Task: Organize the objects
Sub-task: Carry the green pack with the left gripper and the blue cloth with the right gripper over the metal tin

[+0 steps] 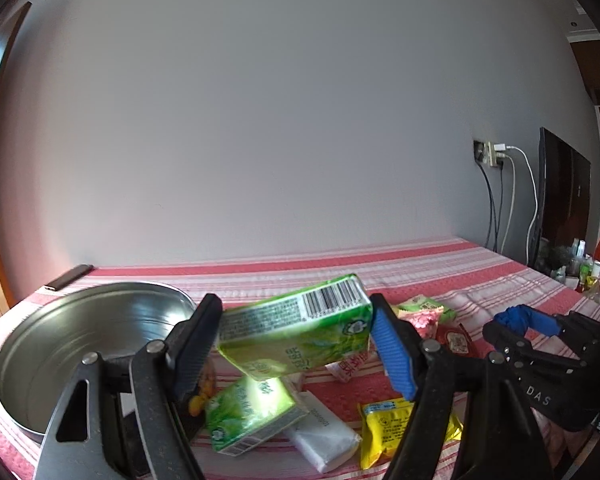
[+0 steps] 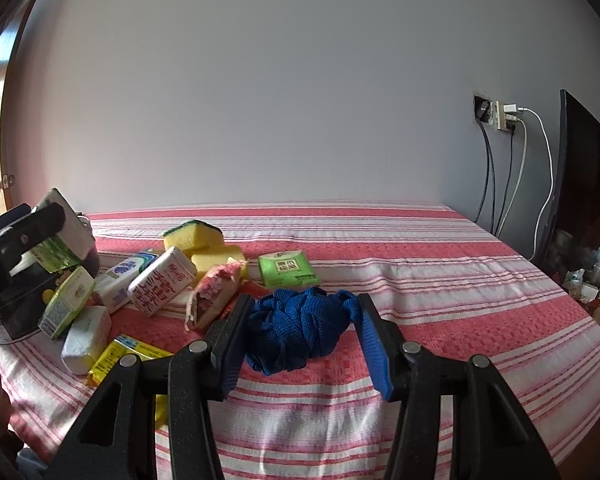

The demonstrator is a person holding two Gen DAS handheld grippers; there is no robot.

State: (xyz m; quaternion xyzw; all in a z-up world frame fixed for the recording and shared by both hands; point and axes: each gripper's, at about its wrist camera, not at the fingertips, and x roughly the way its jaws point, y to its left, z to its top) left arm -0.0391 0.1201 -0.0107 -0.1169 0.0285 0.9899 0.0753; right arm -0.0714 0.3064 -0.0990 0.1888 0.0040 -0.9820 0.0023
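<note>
My left gripper (image 1: pixel 296 320) is shut on a green carton with a barcode (image 1: pixel 300 332), tilted and held in the air above the striped tablecloth, just right of a metal bowl (image 1: pixel 80 340). In the right wrist view that carton (image 2: pixel 60 248) shows at the far left behind a left finger (image 2: pixel 40 220). My right gripper (image 2: pixel 304 312) is shut on a bundle of blue woven strap (image 2: pixel 296 332) that rests on the cloth. The bundle (image 1: pixel 516 316) also shows at the right of the left wrist view.
Below the held carton lie a second green carton (image 1: pixel 252 412), a white tissue pack (image 1: pixel 320 436) and a yellow packet (image 1: pixel 396 428). Yellow sponges (image 2: pixel 196 236), a red-and-white box (image 2: pixel 162 280), a pink flowered pack (image 2: pixel 214 292) and a flat green packet (image 2: pixel 286 268) lie mid-table. A screen (image 2: pixel 580 200) and cables (image 2: pixel 512 168) stand right.
</note>
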